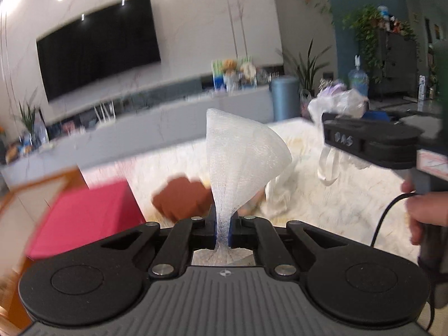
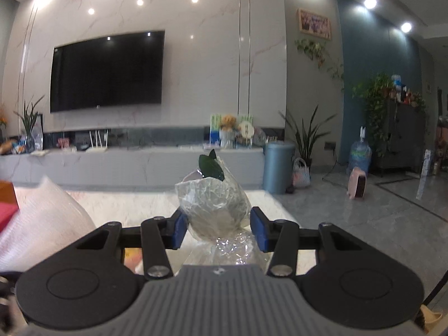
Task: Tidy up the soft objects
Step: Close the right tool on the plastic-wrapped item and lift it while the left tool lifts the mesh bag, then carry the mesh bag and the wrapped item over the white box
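My left gripper (image 1: 222, 231) is shut on a white gauze mesh cloth (image 1: 240, 154), which fans upward from between the blue pads, lifted above the white marble table (image 1: 350, 201). My right gripper (image 2: 221, 231) has its jaws apart around a crumpled clear plastic bag (image 2: 214, 204) with a green leaf print at its top; the pads do not visibly press it. The right gripper's body also shows in the left wrist view (image 1: 372, 140), with white plastic hanging at its tip. The mesh cloth shows at the left of the right wrist view (image 2: 42, 218).
A pink box (image 1: 84, 215) and an orange-edged box (image 1: 33, 193) stand on the table's left. A brown sponge-like block (image 1: 182, 196) lies behind the mesh. More crumpled white plastic (image 1: 275, 196) lies on the table. A TV wall and low cabinet stand beyond.
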### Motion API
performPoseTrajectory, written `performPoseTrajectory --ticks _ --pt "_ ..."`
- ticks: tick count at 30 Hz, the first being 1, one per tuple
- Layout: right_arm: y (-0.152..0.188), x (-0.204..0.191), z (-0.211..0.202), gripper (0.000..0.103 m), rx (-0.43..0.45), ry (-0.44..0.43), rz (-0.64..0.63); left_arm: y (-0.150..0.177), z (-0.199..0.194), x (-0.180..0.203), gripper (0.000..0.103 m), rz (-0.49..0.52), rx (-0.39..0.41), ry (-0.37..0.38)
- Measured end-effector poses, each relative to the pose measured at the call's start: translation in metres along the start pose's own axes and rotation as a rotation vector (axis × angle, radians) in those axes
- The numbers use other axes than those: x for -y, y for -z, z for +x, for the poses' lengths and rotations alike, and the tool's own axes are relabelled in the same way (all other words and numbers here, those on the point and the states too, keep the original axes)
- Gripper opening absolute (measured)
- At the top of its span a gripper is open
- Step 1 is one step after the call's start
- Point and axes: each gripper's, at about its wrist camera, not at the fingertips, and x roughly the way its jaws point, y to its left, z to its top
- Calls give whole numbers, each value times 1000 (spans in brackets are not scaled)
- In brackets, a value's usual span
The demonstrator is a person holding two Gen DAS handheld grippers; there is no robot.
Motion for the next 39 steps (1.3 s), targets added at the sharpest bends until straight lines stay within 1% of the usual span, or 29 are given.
performPoseTrajectory --ticks 3,7,9,12,15,17,19,21,22,23,24,27,29,31,33,34,36,39 --pt "-16 5 -17 47 60 -7 22 -12 -27 -5 4 2 62 -24" --pt "-40 16 -48 47 160 -14 81 -26 -57 -26 3 -47 94 -13" --pt "-50 18 -67 47 219 2 69 -32 -73 -40 3 -66 123 -19" --pt "-69 23 -95 47 281 19 42 -41 -95 -62 3 -91 171 -43" --pt "-87 23 -127 47 345 50 0 -51 -114 -90 3 -159 211 -48" --pt "-100 21 -144 47 359 65 -2 -52 -127 -111 3 -205 251 -42" --pt "-114 14 -158 47 334 88 51 -49 -134 -129 3 -227 282 -50" --pt "-127 5 -170 47 268 85 162 -45 -134 -144 3 -245 279 -67" --pt "-130 -1 -175 47 239 61 225 -44 -134 -152 3 -264 273 -75" --pt "-132 -8 -179 47 239 12 261 -42 -133 -161 3 -286 267 -78" --pt "-133 -17 -182 47 249 -33 271 -40 -135 -172 3 -311 266 -81" --pt "-132 -62 -184 47 228 -86 183 -32 -140 -207 3 -375 273 -103" --pt "-132 -91 -181 47 196 -146 149 -25 -143 -229 3 -398 286 -137" --pt "-132 -119 -181 47 173 -214 132 -15 -146 -252 3 -395 313 -199" --pt "-129 -150 -183 47 155 -269 96 -4 -146 -274 3 -424 309 -268" --pt "-129 -164 -181 47 145 -298 79 2 -144 -287 3 -442 302 -271" --pt "-129 -192 -173 47 121 -359 47 13 -139 -307 3 -440 299 -235" --pt "-120 -235 -164 47 78 -428 -1 26 -125 -323 3 -431 273 -243"
